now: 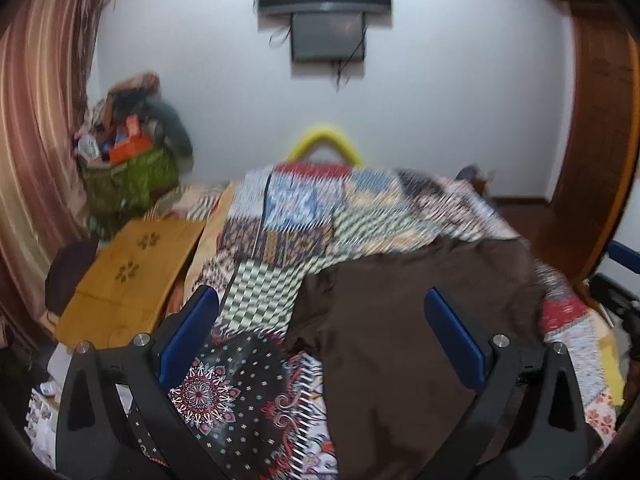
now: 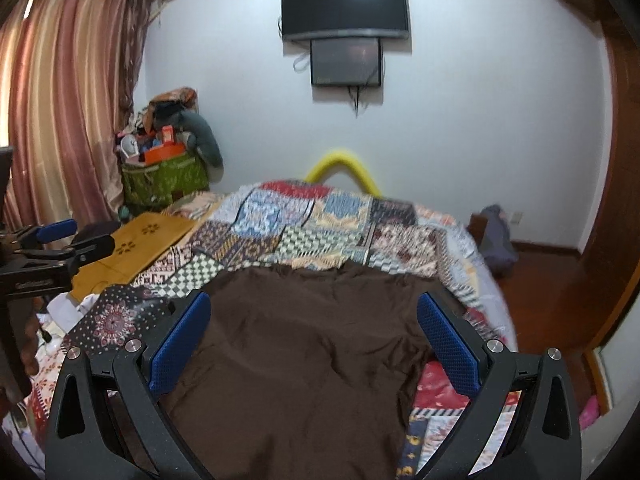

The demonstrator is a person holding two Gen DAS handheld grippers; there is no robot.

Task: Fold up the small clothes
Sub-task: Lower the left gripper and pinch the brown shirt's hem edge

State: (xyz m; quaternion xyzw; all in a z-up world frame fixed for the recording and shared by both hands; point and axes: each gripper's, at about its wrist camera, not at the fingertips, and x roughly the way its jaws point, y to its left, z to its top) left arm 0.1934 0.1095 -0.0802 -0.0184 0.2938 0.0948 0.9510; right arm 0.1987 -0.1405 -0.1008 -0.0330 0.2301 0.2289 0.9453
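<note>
Brown garment (image 2: 312, 352): spread flat on the bed, wrinkled, lying over the patchwork quilt (image 2: 320, 228); it reaches right up under the right tool and fills the space between its fingers.
Right tool (image 2: 314, 340): released, blue pads wide apart, hanging just above the brown cloth and gripping nothing.
Left tool (image 1: 320, 332): also spread wide and empty; the garment's left edge lies below it, with a black mandala-print cloth (image 1: 224, 392) showing beside that edge. In the right wrist view it appears at the far left (image 2: 64, 240), held by a hand (image 2: 30, 344).
Wooden tray table (image 1: 132, 272): resting at the left side of the bed, pale top with flower-shaped cutouts.
Green bag (image 2: 166, 178): past the tray, heaped with clutter, in the corner by the striped curtain (image 2: 60, 100).
Yellow curved bar (image 2: 344, 170): just beyond the far edge of the quilt.
Wall: a dark television (image 2: 344, 6) with a smaller screen (image 2: 346, 62) under it.
</note>
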